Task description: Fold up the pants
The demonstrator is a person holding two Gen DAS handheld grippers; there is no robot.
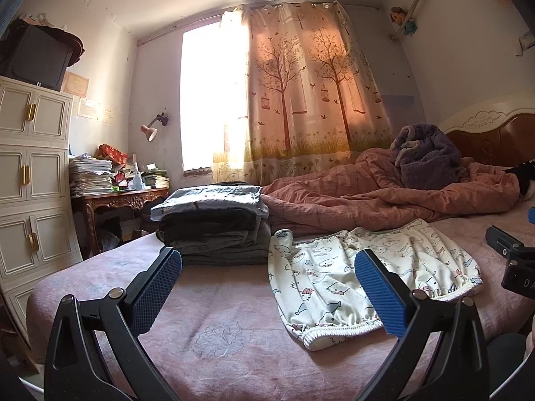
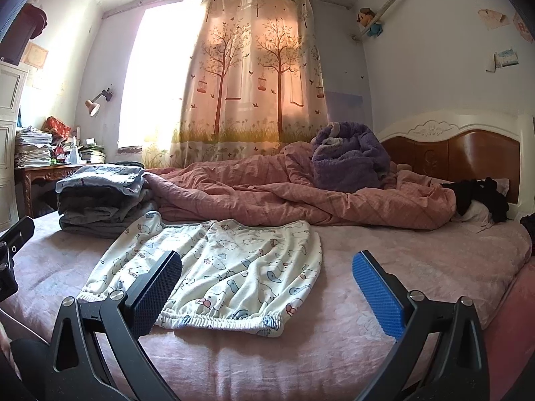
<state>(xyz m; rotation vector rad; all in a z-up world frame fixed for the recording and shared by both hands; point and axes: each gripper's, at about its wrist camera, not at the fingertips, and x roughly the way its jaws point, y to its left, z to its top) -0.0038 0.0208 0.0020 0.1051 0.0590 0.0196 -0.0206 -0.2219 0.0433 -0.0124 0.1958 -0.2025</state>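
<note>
White cartoon-print pants (image 1: 337, 277) lie flat on the pink bed sheet (image 1: 217, 317), elastic cuffs toward me. They also show in the right wrist view (image 2: 227, 267). My left gripper (image 1: 267, 284) is open and empty, held above the sheet; its right finger overlaps the pants in view. My right gripper (image 2: 267, 284) is open and empty, above the pants' near right corner; its left finger overlaps the cuffs in view. The other gripper's black body (image 1: 515, 260) shows at the right edge of the left wrist view.
A stack of folded dark clothes (image 1: 214, 224) sits left of the pants, also in the right wrist view (image 2: 100, 197). A crumpled pink quilt (image 2: 301, 193) and purple blanket (image 2: 351, 160) lie behind. A headboard (image 2: 468, 153) is right; cabinet (image 1: 33, 183) and cluttered desk (image 1: 117, 193) left.
</note>
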